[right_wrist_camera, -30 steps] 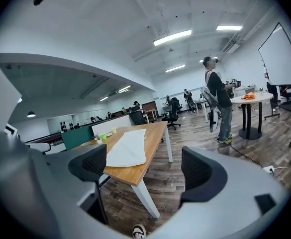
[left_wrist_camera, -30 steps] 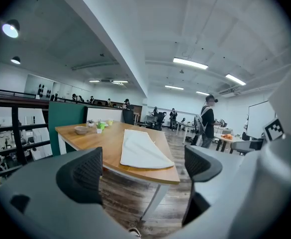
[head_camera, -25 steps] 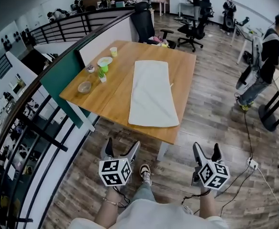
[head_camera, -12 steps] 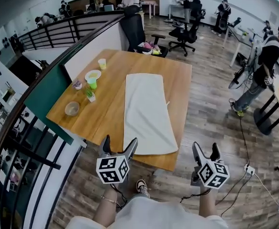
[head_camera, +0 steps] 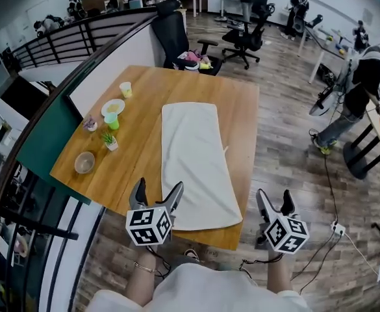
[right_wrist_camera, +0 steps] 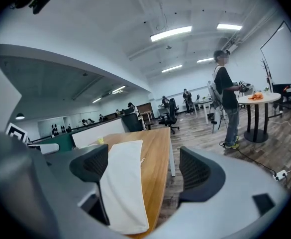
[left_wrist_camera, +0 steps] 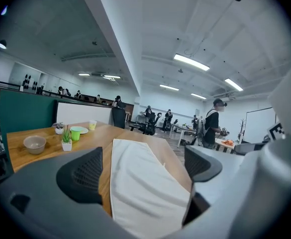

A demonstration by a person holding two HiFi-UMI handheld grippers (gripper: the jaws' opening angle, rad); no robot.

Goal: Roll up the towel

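A white towel (head_camera: 195, 158) lies flat and lengthwise on the wooden table (head_camera: 141, 155), its near end close to the front edge. My left gripper (head_camera: 156, 192) is open over the table's near edge, by the towel's near left corner, nothing between its fingers. In the left gripper view the towel (left_wrist_camera: 140, 183) runs away between the open left gripper (left_wrist_camera: 141, 169). My right gripper (head_camera: 275, 200) is open too, over the floor just off the table's near right corner. The right gripper view shows the towel (right_wrist_camera: 123, 183) left of centre, beyond the right gripper (right_wrist_camera: 145, 172).
Along the table's left side stand a bowl (head_camera: 84, 162), a small potted plant (head_camera: 110, 141), a green cup (head_camera: 112, 119), a plate (head_camera: 114, 106) and a yellow cup (head_camera: 125, 89). A black office chair (head_camera: 170, 31) is at the far end. A railing (head_camera: 21, 194) runs left; a person (head_camera: 364, 83) stands right.
Both grippers have moved forward to the table. The left one now reaches over its near edge by the towel's corner; the right one stands beside the near right corner. Both stay open.
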